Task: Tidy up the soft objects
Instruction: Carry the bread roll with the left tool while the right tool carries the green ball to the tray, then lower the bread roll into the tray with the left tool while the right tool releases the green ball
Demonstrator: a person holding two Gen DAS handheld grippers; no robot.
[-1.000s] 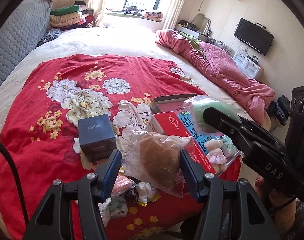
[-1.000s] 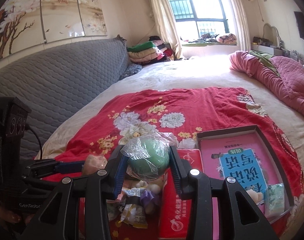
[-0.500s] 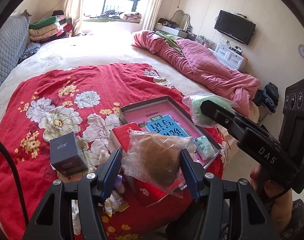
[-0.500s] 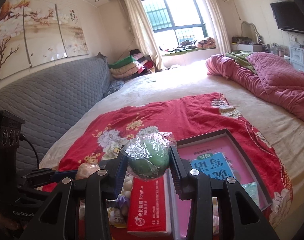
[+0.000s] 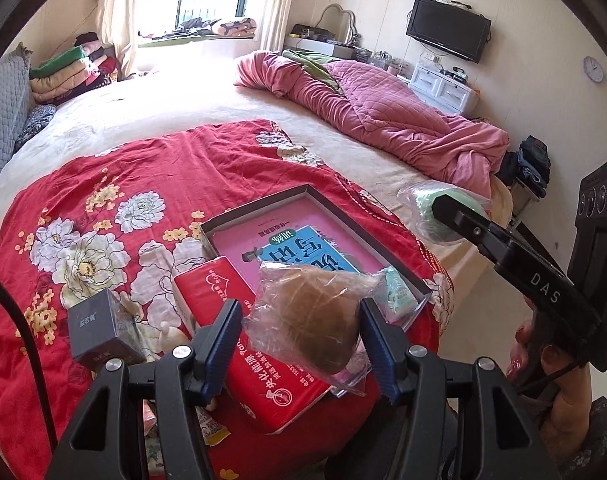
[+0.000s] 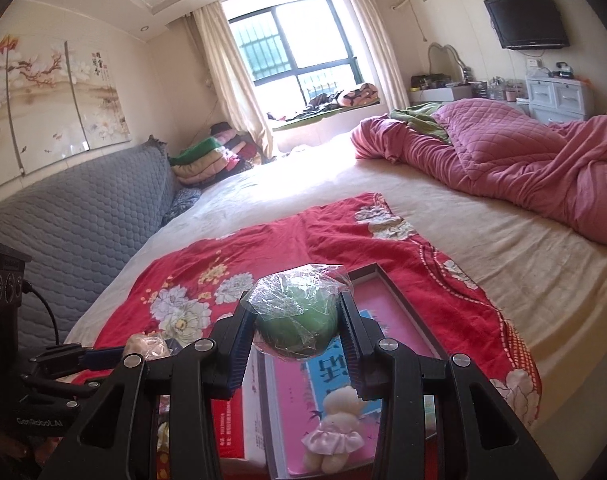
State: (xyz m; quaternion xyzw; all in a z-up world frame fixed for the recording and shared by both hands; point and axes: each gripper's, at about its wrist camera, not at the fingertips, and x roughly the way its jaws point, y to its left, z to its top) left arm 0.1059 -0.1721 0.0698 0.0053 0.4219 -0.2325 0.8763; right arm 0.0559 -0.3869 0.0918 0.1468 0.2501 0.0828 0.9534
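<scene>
Two hand-held grippers over a bed, each carrying a wrapped soft object. The left gripper (image 5: 297, 336) is clenched on a brown bun (image 5: 317, 322) in clear plastic wrap; the bun fills the gap between the blue-padded jaws, its wrap spilling out ahead of and below the tips. Beneath the left jaws lies a red tissue pack (image 5: 259, 364) on the red floral cloth (image 5: 103, 208); outside the left-hand jaw stands a dark box (image 5: 99, 334). Ahead of the jaws lies a shallow tray (image 5: 263, 204) holding a pink-and-blue book (image 5: 299, 248). The right gripper (image 6: 293, 330) is clenched on a green ball (image 6: 299, 320), likewise in clear wrap, held between the jaw tips (in the left wrist view the same ball shows at the tip of the other tool, off the right-hand edge of the cloth). Below the right jaws lie the tray and a small plush doll (image 6: 335, 428) in a pink skirt, resting on the book. Far ahead of both sets of jaws, a pink quilt (image 6: 523, 160) is bunched on the bed.
</scene>
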